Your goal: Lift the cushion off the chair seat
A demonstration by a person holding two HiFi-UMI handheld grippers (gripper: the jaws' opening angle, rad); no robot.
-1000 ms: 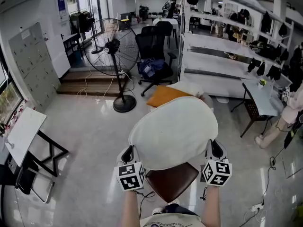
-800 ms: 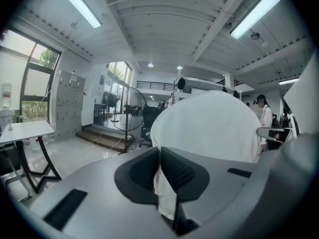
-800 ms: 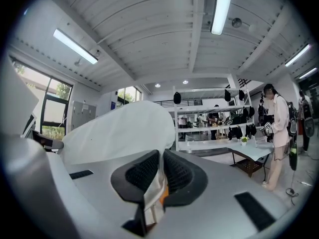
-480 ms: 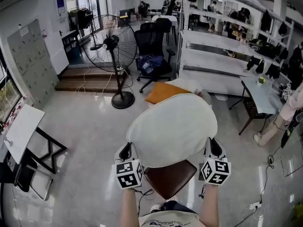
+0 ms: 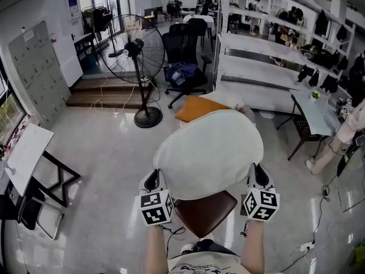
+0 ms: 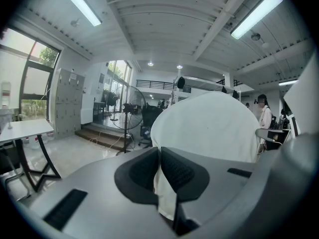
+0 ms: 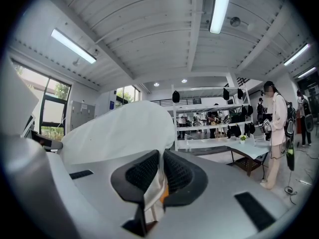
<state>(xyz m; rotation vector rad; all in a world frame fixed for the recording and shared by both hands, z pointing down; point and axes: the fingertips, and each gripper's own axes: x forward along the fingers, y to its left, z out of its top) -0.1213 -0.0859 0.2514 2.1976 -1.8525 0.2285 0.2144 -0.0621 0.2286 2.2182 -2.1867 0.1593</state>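
Note:
A large cream cushion (image 5: 210, 153) hangs in the air above the brown chair seat (image 5: 204, 214), tilted up toward the far side. My left gripper (image 5: 153, 181) is shut on its left edge and my right gripper (image 5: 259, 177) is shut on its right edge. In the left gripper view the cushion (image 6: 209, 126) rises ahead and its cloth is pinched between the black pads (image 6: 174, 171). In the right gripper view the cushion (image 7: 122, 131) spreads to the left, with a fold of cloth and an orange bit caught between the pads (image 7: 174, 176).
A standing fan (image 5: 134, 50) and a black office chair (image 5: 185, 56) stand behind. An orange cushion (image 5: 197, 108) lies just beyond the held one. White shelving (image 5: 268, 67) runs along the right, a white folding table (image 5: 28, 153) is at left, and a person (image 5: 342, 141) stands far right.
The cushion and both grippers have stayed as they were. The view has shifted only slightly.

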